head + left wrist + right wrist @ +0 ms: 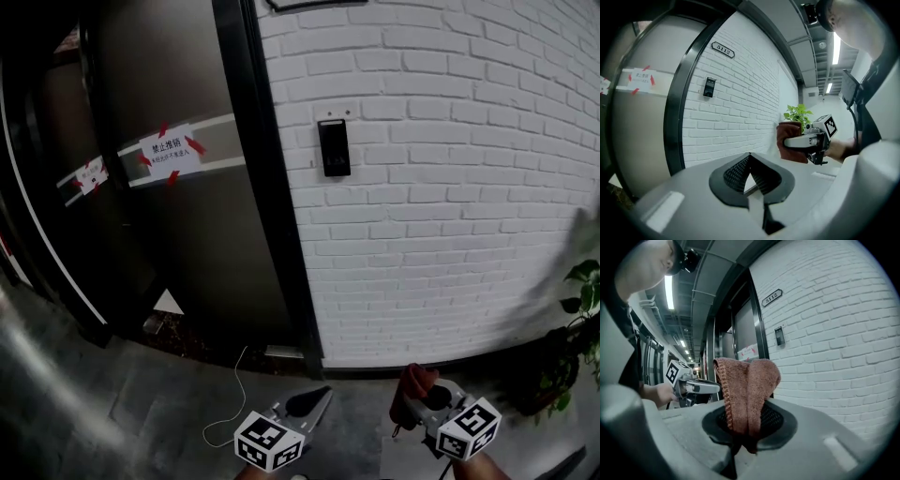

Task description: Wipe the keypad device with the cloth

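Brick wall [450,187] around keypad device [335,148], door [178,206] beside; cloth [749,385] in right tool [747,423].

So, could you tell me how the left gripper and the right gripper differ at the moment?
The right gripper holds a reddish-brown cloth; the left gripper holds nothing. The left gripper's jaws meet at their tips; the right gripper's are kept apart by the folded cloth. Both hang low, well below the keypad.

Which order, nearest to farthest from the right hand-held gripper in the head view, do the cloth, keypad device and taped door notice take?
1. Cloth, clamped in the right hand-held gripper itself.
2. Keypad device, up on the white brick wall ahead.
3. Taped door notice, farther left on the dark door.
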Demonstrator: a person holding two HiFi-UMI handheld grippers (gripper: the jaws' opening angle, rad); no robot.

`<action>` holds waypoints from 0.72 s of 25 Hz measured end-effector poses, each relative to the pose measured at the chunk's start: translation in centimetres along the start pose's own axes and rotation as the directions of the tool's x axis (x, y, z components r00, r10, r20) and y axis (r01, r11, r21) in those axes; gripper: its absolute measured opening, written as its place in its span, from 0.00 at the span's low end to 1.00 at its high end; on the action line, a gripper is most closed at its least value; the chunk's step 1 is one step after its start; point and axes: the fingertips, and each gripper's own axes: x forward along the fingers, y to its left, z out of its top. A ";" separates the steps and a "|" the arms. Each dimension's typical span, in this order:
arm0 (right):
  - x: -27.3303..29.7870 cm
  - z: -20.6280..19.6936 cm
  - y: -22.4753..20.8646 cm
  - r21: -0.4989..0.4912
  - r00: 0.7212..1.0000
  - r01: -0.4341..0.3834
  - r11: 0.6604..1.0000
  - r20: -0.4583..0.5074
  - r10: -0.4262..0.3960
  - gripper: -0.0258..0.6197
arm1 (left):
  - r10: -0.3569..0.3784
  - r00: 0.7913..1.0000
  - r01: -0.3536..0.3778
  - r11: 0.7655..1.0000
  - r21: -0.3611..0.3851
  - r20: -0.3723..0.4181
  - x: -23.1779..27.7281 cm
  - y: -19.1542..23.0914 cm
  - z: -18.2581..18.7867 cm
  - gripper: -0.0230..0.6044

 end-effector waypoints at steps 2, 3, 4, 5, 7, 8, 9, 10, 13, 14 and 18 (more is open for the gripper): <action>0.3 0.0 0.5 0.010 1.000 0.020 1.000 0.009 -0.020 0.12 | -0.017 1.000 0.017 1.000 -0.004 -0.012 -0.5 0.4 -0.2 0.06; 0.5 -0.1 0.8 0.015 0.999 0.030 0.999 0.012 -0.031 0.12 | -0.024 1.000 0.024 1.000 -0.003 -0.017 -0.8 0.7 -0.3 0.06; 0.8 -0.1 1.2 0.018 0.999 0.039 0.999 0.014 -0.040 0.12 | -0.029 0.999 0.029 1.000 -0.001 -0.018 -1.2 1.2 -0.2 0.06; 1.2 0.0 1.6 0.018 0.999 0.047 0.999 0.015 -0.047 0.12 | -0.031 0.999 0.031 1.000 0.001 -0.016 -1.6 1.7 -0.1 0.06; 2.1 0.1 2.1 0.010 0.998 0.065 0.998 0.018 -0.065 0.12 | -0.034 0.999 0.034 0.999 0.008 -0.007 -2.2 3.1 0.3 0.06; 2.5 0.1 2.4 0.008 0.997 0.075 0.997 0.021 -0.076 0.12 | -0.038 0.999 0.038 0.999 0.010 -0.005 -2.4 3.7 0.4 0.06; 2.7 0.0 2.8 0.009 0.996 0.086 0.996 0.023 -0.086 0.12 | -0.046 0.999 0.046 0.999 0.011 -0.004 -2.6 4.2 0.5 0.06; 2.9 -0.2 3.2 0.012 0.995 0.096 0.995 0.021 -0.097 0.12 | -0.056 0.998 0.056 0.998 0.012 -0.004 -2.7 4.5 0.5 0.06; 3.5 -0.9 4.2 0.019 0.992 0.122 0.992 0.001 -0.122 0.12 | -0.081 0.997 0.081 0.997 0.012 0.004 -3.1 5.3 0.6 0.06; 3.8 -1.1 4.3 0.020 0.992 0.128 0.992 -0.007 -0.127 0.12 | -0.085 0.996 0.085 0.996 0.012 0.007 -3.1 5.6 0.6 0.06; 4.2 -1.0 4.3 0.029 0.989 0.149 0.988 -0.002 -0.149 0.12 | -0.113 0.994 0.113 0.994 0.014 0.002 -3.2 6.0 0.3 0.06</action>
